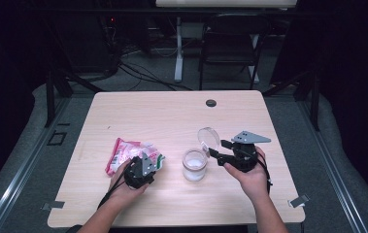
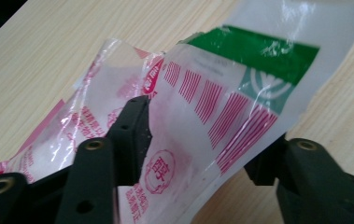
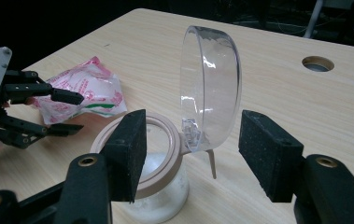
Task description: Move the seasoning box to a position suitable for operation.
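Note:
A crinkled plastic bag with pink and green print lies on the table at centre left. My left gripper is at its right end, and in the left gripper view the bag's edge stands between the parted jaws, with the pads not squeezing it. A small clear jar holding something white stands in the middle, its hinged clear lid flipped upright. My right gripper is open with the lid between its jaws, apart from both pads. The left gripper also appears there beside the bag.
The light wooden table has a round cable hole near its far edge. A dark chair and cables stand on the floor beyond it. Bare wood lies behind the bag and the jar.

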The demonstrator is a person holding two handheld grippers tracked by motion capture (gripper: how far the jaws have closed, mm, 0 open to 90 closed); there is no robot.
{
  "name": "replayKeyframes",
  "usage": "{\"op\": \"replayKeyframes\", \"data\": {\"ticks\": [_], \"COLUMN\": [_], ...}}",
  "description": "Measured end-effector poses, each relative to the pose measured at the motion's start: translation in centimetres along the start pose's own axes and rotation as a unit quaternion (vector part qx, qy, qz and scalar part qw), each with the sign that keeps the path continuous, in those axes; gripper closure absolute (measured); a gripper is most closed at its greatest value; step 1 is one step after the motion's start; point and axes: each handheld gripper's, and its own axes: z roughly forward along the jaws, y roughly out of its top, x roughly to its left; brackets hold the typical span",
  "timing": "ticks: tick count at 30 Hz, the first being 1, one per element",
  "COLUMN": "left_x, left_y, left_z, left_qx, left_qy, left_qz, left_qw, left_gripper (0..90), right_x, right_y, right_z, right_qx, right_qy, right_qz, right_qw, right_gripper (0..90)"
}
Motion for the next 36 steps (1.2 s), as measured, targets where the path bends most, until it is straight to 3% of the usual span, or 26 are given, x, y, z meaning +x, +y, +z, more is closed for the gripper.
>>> {"op": "replayKeyframes", "data": {"ticks": [8,10,12,14,16,21,30,36], "left_x": [1.2,1.5,2.2,2.4,2.9,3.9,4.5,5.4], "left_y": [-0.4,-0.5,-0.7,-0.8,-1.1,-1.5,-1.7,-1.9], "left_z": [0.1,0.1,0.0,0.0,0.0,-0.1,-0.4,-1.4], "left_qx": [0.004,0.004,0.006,0.006,0.007,0.005,-0.002,-0.020], "left_qy": [-0.003,-0.003,-0.006,-0.008,-0.011,-0.019,-0.033,-0.036], "left_qz": [-0.024,-0.034,-0.057,-0.062,-0.085,-0.118,-0.136,-0.158], "left_qw": [0.9997,0.9994,0.9983,0.9980,0.9963,0.9929,0.9901,0.9866], "left_gripper": [63.0,65.4,69.9,74.7,78.1,82.1,88.1,90.0], "right_x": [0.0,0.0,0.0,0.0,0.0,0.0,-0.1,-0.1], "right_y": [-0.1,-0.1,-0.1,-0.1,-0.1,-0.1,-0.1,-0.1], "right_z": [0.1,0.1,0.1,0.0,0.0,0.0,0.0,0.0], "right_qx": [0.001,0.001,-0.001,-0.002,-0.004,-0.003,-0.001,-0.007], "right_qy": [0.001,0.001,0.000,-0.001,0.000,0.001,-0.001,-0.001], "right_qz": [-0.002,-0.003,-0.002,-0.003,-0.003,-0.003,-0.002,0.001], "right_qw": [1.0000,1.0000,1.0000,1.0000,1.0000,1.0000,1.0000,1.0000], "right_gripper": [41.8,42.0,42.3,42.5,42.6,42.8,42.9,43.0]}}
